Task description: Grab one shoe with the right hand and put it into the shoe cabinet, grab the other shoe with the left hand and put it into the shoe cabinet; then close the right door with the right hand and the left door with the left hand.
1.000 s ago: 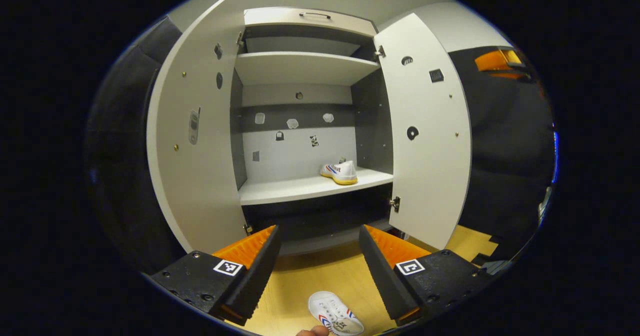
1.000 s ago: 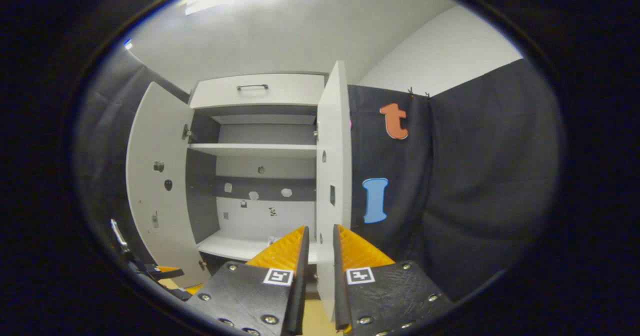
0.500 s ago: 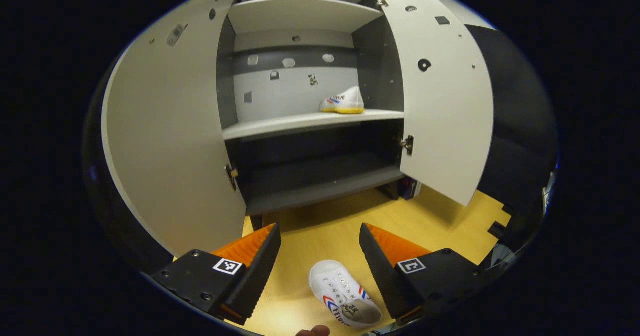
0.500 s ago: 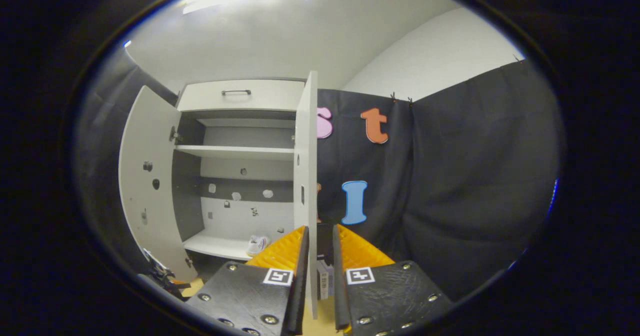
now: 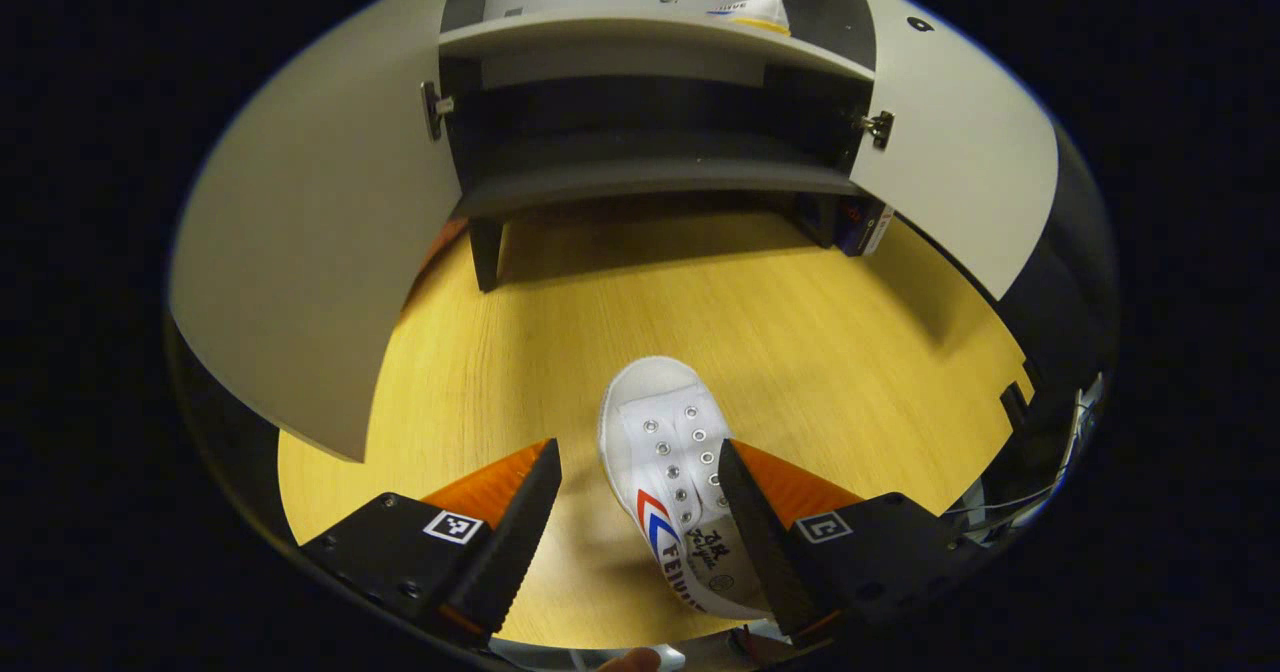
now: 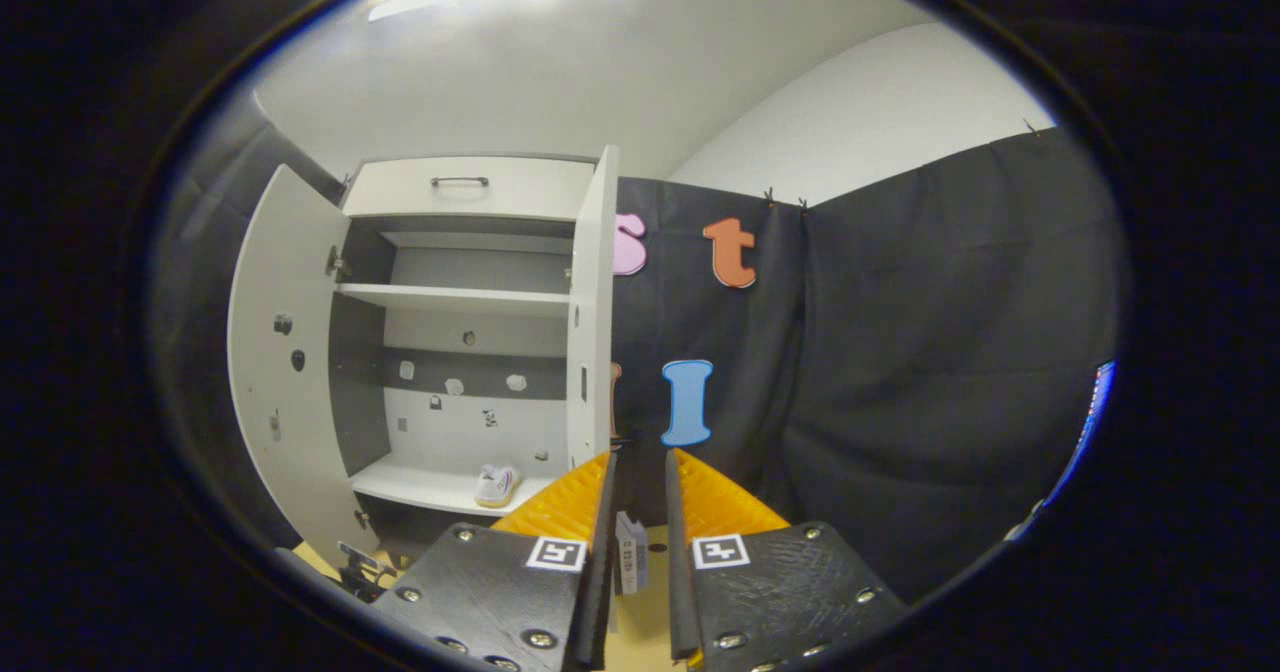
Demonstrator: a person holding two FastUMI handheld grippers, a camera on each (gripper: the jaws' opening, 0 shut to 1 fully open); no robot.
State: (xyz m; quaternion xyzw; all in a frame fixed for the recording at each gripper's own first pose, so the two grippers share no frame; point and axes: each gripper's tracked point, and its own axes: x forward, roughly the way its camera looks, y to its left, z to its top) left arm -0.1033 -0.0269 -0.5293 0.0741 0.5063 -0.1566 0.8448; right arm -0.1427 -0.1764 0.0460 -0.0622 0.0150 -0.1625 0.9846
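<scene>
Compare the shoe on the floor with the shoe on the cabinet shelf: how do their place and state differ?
The shoe on the floor lies on the wood floor between the open left claw fingers, not yet gripped; the shoe on the shelf already sits inside the cabinet, free of any claw. The floor shoe shows its top and eyelets; the shelf shoe shows its side and yellowish sole. Both are white with red and blue stripes.

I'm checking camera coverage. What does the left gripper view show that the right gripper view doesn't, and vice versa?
Left gripper view: the open left tool straddling a shoe on the floor. Right gripper view: the top drawer, the ceiling, the shut right tool. Both: the cabinet, doors open, a second shoe on its shelf.
</scene>
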